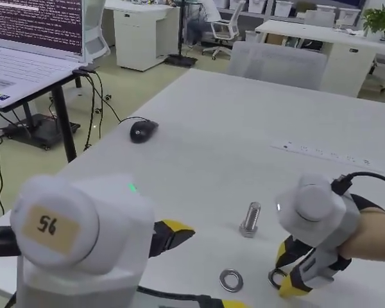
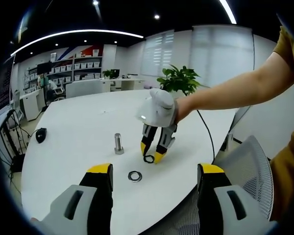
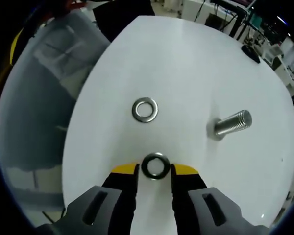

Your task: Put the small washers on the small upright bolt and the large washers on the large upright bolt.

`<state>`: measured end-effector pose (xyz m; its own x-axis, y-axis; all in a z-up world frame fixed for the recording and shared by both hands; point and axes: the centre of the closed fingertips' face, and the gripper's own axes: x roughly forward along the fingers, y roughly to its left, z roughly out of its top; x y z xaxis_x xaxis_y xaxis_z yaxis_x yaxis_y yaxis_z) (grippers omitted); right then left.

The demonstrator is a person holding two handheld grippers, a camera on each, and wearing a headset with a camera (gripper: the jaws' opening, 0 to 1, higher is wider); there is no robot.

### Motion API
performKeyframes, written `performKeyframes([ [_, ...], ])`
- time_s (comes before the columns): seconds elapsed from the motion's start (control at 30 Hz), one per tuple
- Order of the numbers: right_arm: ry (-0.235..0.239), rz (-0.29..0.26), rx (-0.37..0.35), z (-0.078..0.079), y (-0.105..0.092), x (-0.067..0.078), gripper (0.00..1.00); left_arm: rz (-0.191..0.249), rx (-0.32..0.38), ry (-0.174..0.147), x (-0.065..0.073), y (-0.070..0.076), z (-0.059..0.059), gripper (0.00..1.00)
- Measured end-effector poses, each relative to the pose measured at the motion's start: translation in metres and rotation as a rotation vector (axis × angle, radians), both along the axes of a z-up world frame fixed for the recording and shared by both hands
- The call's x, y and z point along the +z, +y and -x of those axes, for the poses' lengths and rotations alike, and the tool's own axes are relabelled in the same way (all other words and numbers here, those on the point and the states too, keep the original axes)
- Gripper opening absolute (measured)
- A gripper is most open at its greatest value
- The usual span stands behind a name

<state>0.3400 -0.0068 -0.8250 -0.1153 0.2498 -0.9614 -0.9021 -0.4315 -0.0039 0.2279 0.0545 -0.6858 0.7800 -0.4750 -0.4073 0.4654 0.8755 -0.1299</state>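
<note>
Nearest me, the left tongs [image 2: 154, 169] hang over the near edge of the bench [image 1: 244, 128] with jaws wide apart and nothing between them. I judge them parked there to leave the work to the other hand. Just beyond, at 3 o'clock of them in the head view, the right tongs [image 3: 155, 170] point steeply down and are closed on a dark washer [image 3: 155, 156], one tip on each side of the ring. I cannot tell whether the ring has cleared the bench. A bright washer [image 3: 136, 109] lies flat and apart at 12 o'clock of the held one in the right gripper view. The bolt [image 1: 250, 219] stands on its head, thread up, at 11 o'clock of the right tongs in the head view, near but not touching, so a ring can be dropped over it from above. I cannot judge whether it is the small or the large one. The right gripper view confirms the grip across the rim, which the head view partly masks, and the left gripper view gives the side profile. Farther off lie a mouse [image 1: 143, 130] at 10 o'clock and a power strip [image 1: 327, 153] at 1 o'clock.
</note>
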Motion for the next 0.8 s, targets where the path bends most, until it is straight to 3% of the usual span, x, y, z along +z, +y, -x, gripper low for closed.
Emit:
performKeyframes([
  [0.8,-0.021,0.029,-0.042,-0.0014,0.0022,0.0011,0.22,-0.002,-0.005,0.000,0.0021,-0.0019,0.0001,0.69],
])
